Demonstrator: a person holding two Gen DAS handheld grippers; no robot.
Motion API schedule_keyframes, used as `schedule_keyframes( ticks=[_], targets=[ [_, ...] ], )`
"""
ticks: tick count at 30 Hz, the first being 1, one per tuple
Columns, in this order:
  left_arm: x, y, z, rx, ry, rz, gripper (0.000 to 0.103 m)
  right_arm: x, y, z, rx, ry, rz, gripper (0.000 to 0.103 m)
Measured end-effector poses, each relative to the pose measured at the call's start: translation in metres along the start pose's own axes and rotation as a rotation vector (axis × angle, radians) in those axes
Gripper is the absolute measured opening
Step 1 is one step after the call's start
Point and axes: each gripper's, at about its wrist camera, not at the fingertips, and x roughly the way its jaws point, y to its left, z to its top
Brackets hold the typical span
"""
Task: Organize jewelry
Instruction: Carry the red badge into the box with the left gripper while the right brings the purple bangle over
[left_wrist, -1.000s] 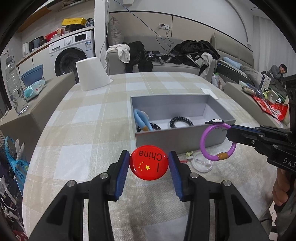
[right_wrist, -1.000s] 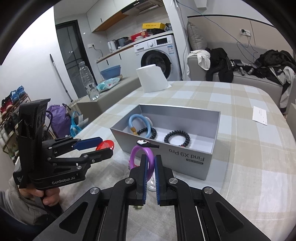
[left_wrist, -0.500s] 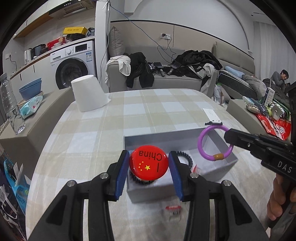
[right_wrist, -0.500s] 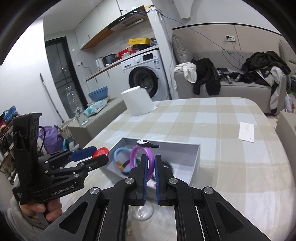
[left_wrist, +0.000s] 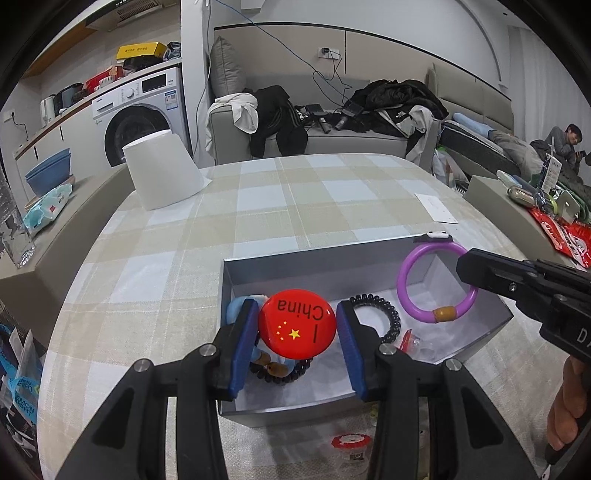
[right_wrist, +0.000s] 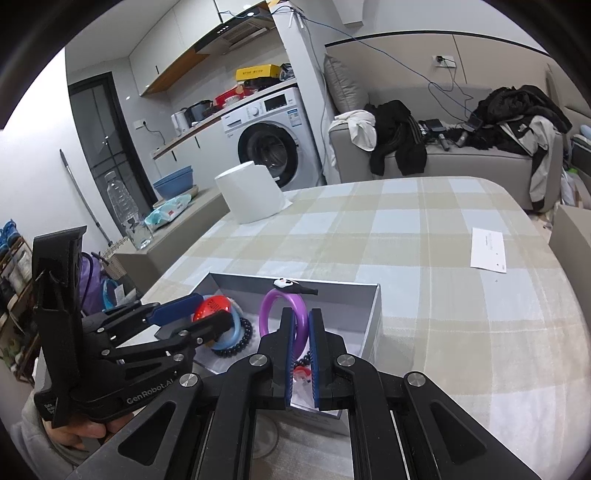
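Left wrist view: my left tool (left_wrist: 297, 334) is closed on a red China badge (left_wrist: 296, 325), held above the near left part of the grey box (left_wrist: 369, 251). Inside the box lie a blue ring (left_wrist: 236, 308), a dark bead bracelet (left_wrist: 280, 373) and a black coil band (left_wrist: 384, 310). My right tool (left_wrist: 466, 267) enters from the right, carrying the purple bangle (left_wrist: 436, 282) over the box's right half. A small red-capped item (left_wrist: 351, 443) sits on the counter (left_wrist: 295, 199) just before the box's near wall; only this view shows it.

Right wrist view: my right tool (right_wrist: 302, 350) is clamped edge-on around the purple bangle (right_wrist: 282, 306), upright, its small white charm (right_wrist: 284, 283) on top. Beyond the box's far wall the checked counter (right_wrist: 424, 229) lies open up to a white paper roll (right_wrist: 251, 192) and a paper slip (right_wrist: 487, 249) near the right edge
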Motion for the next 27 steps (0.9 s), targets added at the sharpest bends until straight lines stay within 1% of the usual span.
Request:
schedule_keyframes(
  ticks=[11, 22, 27],
  targets=[
    [0.001, -0.003, 0.001, 0.007, 0.002, 0.01, 0.038, 0.011, 0.005, -0.003, -0.036, 0.036, -0.037, 0.007],
    [0.001, -0.005, 0.001, 0.025, -0.01, 0.026, 0.038, 0.012, 0.004, -0.005, -0.04, 0.041, -0.051, 0.007],
    [-0.002, -0.003, -0.001, 0.009, -0.004, 0.013, 0.038, 0.01, 0.002, -0.005, -0.035, 0.036, -0.056, 0.007]
  ],
)
